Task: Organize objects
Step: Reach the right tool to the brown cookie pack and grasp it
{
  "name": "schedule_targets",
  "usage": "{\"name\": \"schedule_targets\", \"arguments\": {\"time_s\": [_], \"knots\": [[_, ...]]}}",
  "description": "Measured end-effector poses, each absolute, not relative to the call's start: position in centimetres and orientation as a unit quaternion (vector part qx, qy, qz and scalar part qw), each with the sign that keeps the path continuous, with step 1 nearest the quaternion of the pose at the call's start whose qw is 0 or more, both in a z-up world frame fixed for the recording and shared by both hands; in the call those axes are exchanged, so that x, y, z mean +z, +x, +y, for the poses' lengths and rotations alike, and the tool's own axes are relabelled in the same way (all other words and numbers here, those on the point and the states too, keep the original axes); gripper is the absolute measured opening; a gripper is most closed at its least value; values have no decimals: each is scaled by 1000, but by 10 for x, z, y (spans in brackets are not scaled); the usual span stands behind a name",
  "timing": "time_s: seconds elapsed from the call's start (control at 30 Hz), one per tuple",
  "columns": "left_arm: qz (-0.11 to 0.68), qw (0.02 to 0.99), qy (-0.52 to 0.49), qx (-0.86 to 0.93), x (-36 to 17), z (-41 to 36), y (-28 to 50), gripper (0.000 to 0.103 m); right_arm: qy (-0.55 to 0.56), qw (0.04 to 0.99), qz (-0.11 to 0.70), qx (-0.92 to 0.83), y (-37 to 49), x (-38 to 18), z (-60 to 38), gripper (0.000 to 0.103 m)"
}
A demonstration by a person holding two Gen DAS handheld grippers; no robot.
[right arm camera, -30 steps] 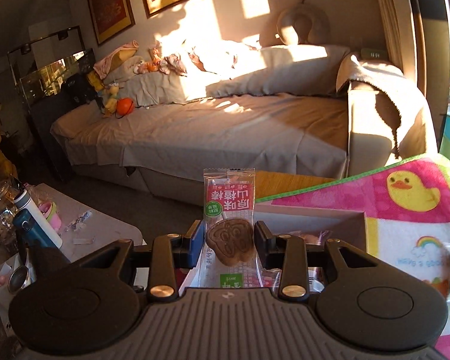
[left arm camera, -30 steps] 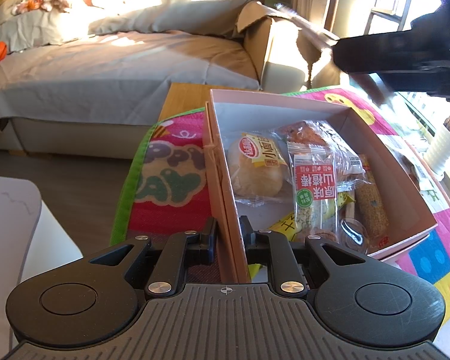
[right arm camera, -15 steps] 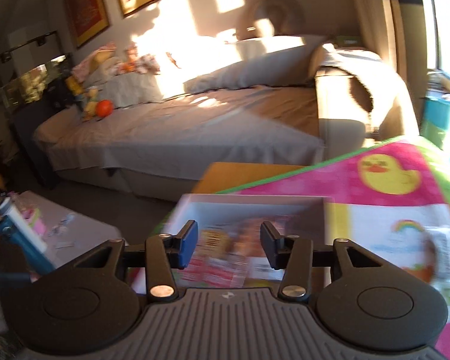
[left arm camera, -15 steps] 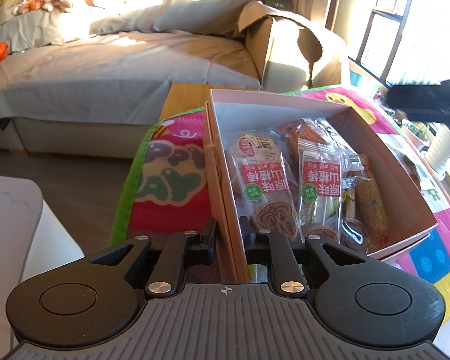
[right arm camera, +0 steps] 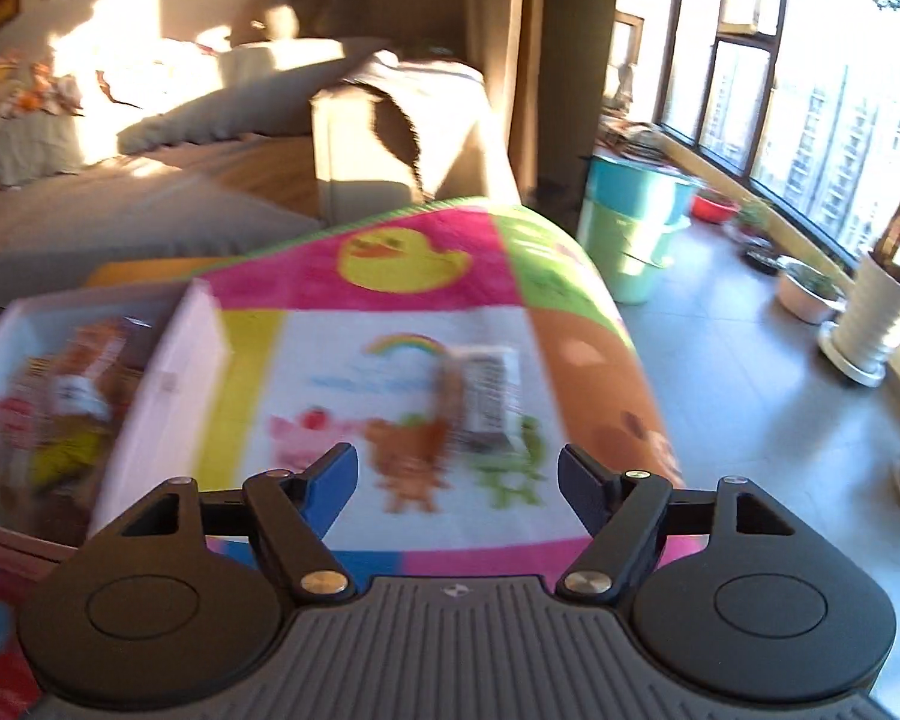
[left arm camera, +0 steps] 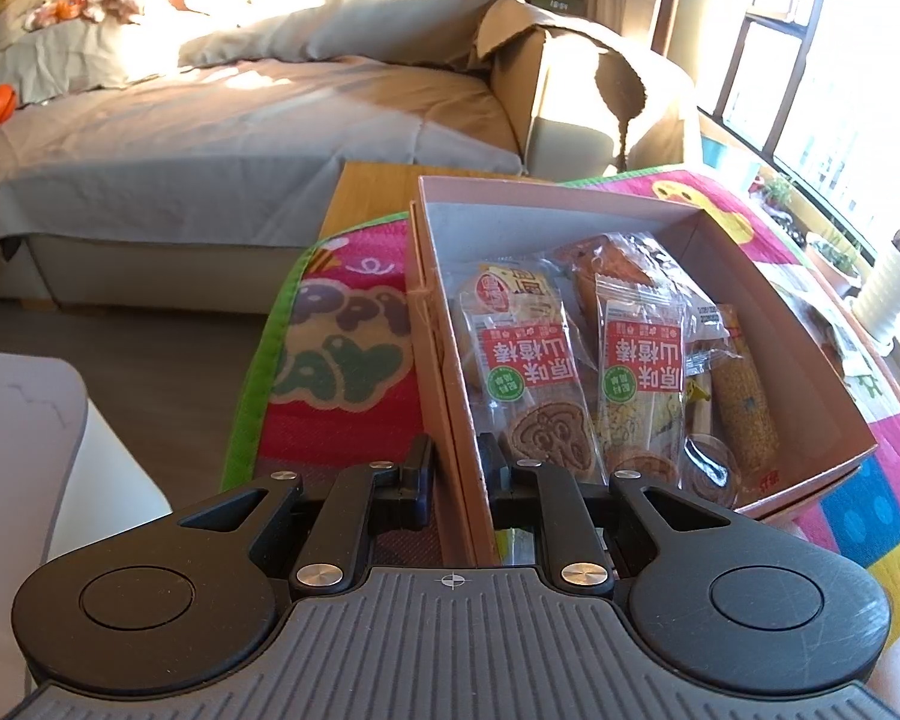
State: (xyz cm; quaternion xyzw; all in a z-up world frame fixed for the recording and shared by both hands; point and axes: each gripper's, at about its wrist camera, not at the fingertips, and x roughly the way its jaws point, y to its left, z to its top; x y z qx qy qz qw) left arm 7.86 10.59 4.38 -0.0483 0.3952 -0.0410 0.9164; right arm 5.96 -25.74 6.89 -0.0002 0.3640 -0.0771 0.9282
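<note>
1. Snacks fill my pink box (left arm camera: 798, 354), which sits on the colourful play mat (left arm camera: 354, 360) covering the table.
2. Inside, on the side nearest my left claw, lies a red-labelled clear packet (left arm camera: 528, 378) holding a round brown biscuit; it rests over a round bun in a yellow wrapper (left arm camera: 504, 288).
3. Beside it lies a second red-labelled packet (left arm camera: 642, 372), and behind that a wrapped brown pastry (left arm camera: 606, 264).
4. Toward the far wall of the box are a wrapped corn-like stick (left arm camera: 744, 402) and a small clear round cup (left arm camera: 708, 462).
5. My left claw (left arm camera: 455, 468) is clamped on the box's near wall, one finger outside and one inside, the wall pinched between them.
6. My right claw (right arm camera: 457, 480) has just been opening and now stands wide with nothing between its fingers; it hangs above the mat, to the right of the box (right arm camera: 168, 372) in its own view.
7. Ahead of it, a single clear-wrapped snack (right arm camera: 480, 396) lies on the mat; it is too blurred to identify.
8. Beyond the table are a grey-covered sofa (left arm camera: 210, 138), and on the window side a stack of green and blue tubs (right arm camera: 630, 228) and a white ribbed planter (right arm camera: 882, 318) on the tiled floor.
</note>
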Motion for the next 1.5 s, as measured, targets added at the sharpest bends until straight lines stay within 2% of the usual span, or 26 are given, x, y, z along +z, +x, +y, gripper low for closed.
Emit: {"name": "schedule_targets", "arguments": {"time_s": [0.1,0.27,0.4,0.8,0.87,0.9,0.97,1.13,1.27,1.33,1.37,1.5], "knots": [[395,916,-49,-41,44,106,79,17,20,923,375,-82,58,58,-271,75],[397,916,-49,-40,45,106,79,17,-4,928,365,-77,52,54,-266,83],[402,914,-41,-34,46,103,79,16,-9,929,364,-57,57,54,-263,84],[406,913,-28,-30,47,100,80,16,26,910,411,-45,151,19,-257,83],[405,913,-29,-31,46,100,80,16,25,908,416,-44,157,16,-255,76],[405,913,-30,-32,45,101,79,16,24,908,416,-37,156,18,-252,64],[403,914,-32,-32,45,102,79,16,20,907,419,-23,151,23,-247,48],[401,915,-36,-35,43,105,78,16,-5,902,431,-9,125,28,-234,45],[400,915,-37,-37,44,105,78,16,-3,899,438,13,89,41,-229,39],[398,916,-40,-37,43,106,77,17,-10,898,438,20,65,50,-224,27],[397,916,-41,-38,43,107,76,17,-13,897,441,23,54,56,-223,4],[396,916,-47,-40,43,107,77,17,-23,901,430,47,8,80,-213,2]]}}
